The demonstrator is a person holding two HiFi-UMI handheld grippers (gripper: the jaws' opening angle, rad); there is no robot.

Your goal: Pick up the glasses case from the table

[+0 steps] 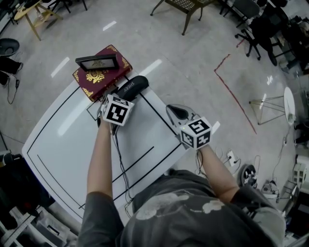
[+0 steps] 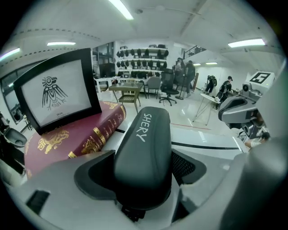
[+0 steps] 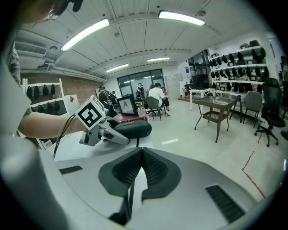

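The black glasses case [image 1: 131, 88] sits at the far edge of the white table [image 1: 67, 144], and my left gripper [image 1: 117, 102] is shut on its near end. In the left gripper view the case [image 2: 145, 152], printed SHERY, fills the space between both jaws. It also shows in the right gripper view [image 3: 131, 130], held by the left gripper [image 3: 100, 130]. My right gripper [image 1: 179, 116] hovers over the table's right edge, jaws pressed together with nothing between them [image 3: 136, 168].
A dark red book with gold trim [image 1: 101, 73] lies just left of the case, with a black framed picture [image 1: 97, 62] on top. Black lines mark the table. Chairs and a small table [image 1: 186, 6] stand on the floor beyond.
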